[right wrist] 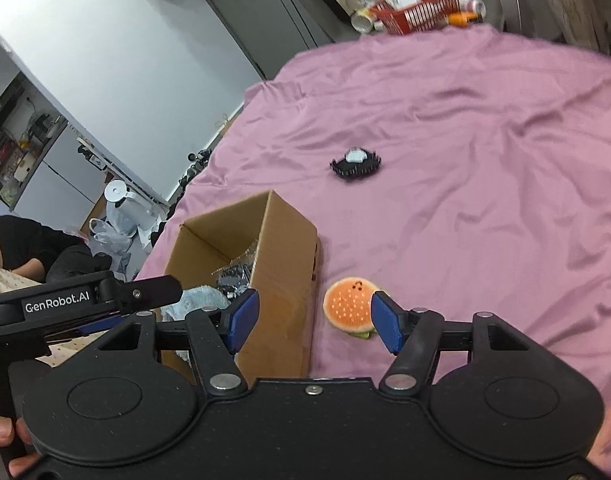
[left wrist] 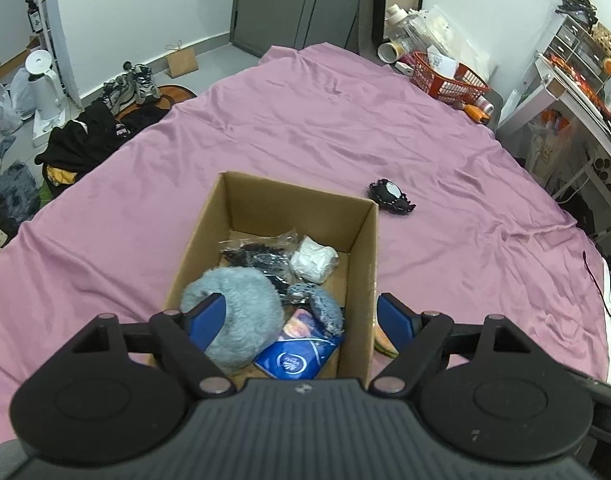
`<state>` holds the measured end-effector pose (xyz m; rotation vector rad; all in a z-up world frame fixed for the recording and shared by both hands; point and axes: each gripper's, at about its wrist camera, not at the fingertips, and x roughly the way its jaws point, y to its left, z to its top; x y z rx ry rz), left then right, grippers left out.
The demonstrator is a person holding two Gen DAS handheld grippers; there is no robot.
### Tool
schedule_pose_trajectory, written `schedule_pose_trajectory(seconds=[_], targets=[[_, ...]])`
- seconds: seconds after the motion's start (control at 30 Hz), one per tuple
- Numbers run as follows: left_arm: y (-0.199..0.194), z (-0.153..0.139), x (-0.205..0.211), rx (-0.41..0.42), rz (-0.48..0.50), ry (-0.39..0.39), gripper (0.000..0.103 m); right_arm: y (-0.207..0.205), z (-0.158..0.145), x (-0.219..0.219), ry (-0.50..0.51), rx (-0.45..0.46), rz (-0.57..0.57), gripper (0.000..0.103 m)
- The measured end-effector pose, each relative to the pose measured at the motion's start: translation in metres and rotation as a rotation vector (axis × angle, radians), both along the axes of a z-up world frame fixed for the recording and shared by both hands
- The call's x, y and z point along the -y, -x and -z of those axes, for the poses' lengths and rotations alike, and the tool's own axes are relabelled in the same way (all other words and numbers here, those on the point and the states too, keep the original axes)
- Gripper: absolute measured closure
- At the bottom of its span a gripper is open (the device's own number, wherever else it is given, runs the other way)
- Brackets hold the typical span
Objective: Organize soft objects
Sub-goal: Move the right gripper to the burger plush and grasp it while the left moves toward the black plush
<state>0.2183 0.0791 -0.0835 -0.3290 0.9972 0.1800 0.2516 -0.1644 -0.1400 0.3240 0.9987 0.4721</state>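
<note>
Bed (left wrist: 305, 120): wide bare pink sheet far and right of the cardboard box (left wrist: 361, 280), broken only by a small black item (left wrist: 391, 197) lying apart from the box. Box: open top, near half crowded with soft things, far end freer. Burger plush (right wrist: 350, 307): just right of the box wall, a narrow gap between; red basket (left wrist: 445, 76) and clutter line the far right edge.

The left tongs (left wrist: 299, 316) gape wide, blue pads apart, holding nothing; the right tongs (right wrist: 313, 320) likewise gape wide and empty; fingers (right wrist: 1, 436) grip the handle.
</note>
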Motion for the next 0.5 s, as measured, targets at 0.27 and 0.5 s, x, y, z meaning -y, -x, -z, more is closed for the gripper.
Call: schedule_pose_trajectory(seconds=[0.27, 0.5], targets=[[-0.01, 0.016, 0.006, -0.031, 0.016, 0.02, 0.022, -0.015, 0.026, 0.003, -0.031, -0.104, 0.037, 0.045], [-0.02, 0.027, 0.006, -0.045, 0.02, 0.044, 0.022, -0.027, 0.044, -0.005, -0.034, -0.152, 0.04, 0.046]])
